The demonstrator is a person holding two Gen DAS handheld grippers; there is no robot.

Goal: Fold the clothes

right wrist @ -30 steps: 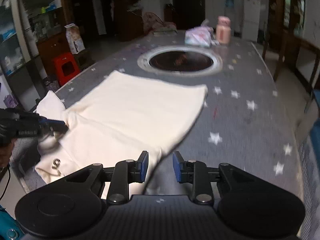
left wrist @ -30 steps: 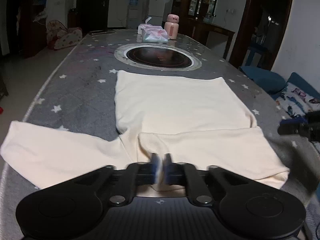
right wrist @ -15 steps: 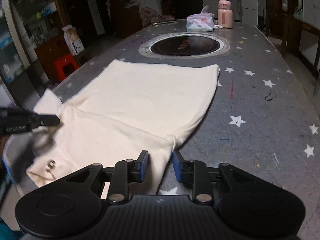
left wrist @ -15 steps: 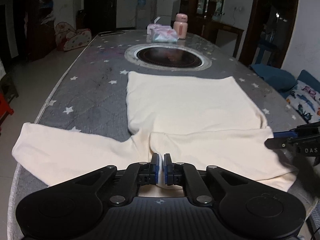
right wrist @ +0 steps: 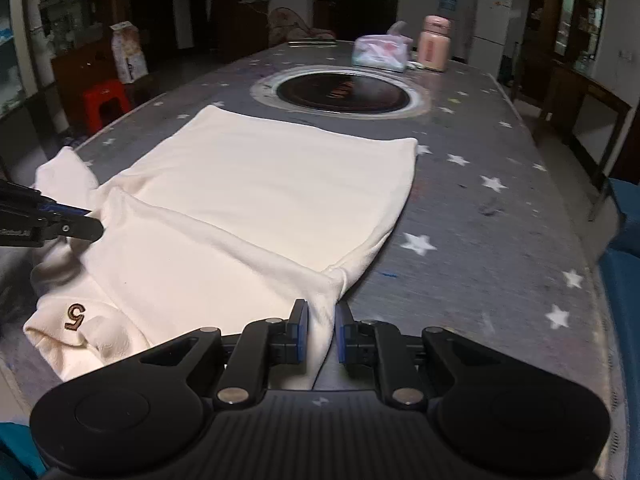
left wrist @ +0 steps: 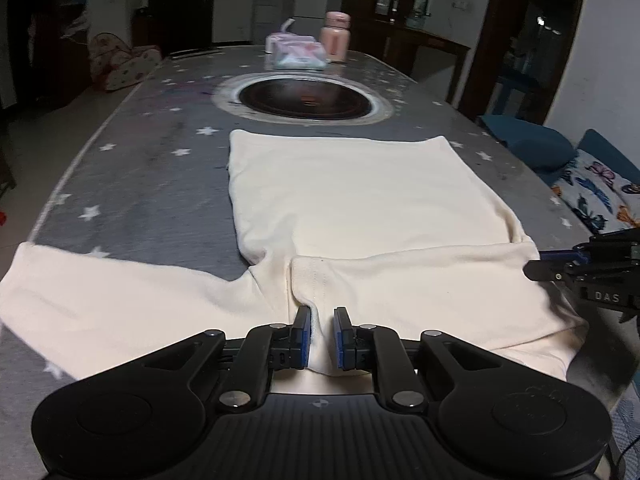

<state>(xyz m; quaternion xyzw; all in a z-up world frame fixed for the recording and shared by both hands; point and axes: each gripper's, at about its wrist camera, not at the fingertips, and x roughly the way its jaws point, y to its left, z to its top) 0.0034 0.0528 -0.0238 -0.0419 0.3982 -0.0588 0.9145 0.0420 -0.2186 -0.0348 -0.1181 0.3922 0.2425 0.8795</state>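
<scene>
Since the earlier frame, the left gripper (left wrist: 322,330) fingers were opened slightly, releasing the cream garment (left wrist: 360,216) (cloth remained between them). The right gripper (right wrist: 321,330) fingers were narrowed onto its corner. The garment lay flat on the table (left wrist: 140,168).

pink bottle (left wrist: 335,36), tissue pack (left wrist: 298,55), red stool (right wrist: 106,102)

A: Where do the cameras sit?
B: One behind each gripper, low and close, angled down along the bench (left wrist: 132,168).
A: Any overlap?
B: Both see the cream shirt (left wrist: 360,200) just ahead and the round inset (right wrist: 344,94) beyond
</scene>
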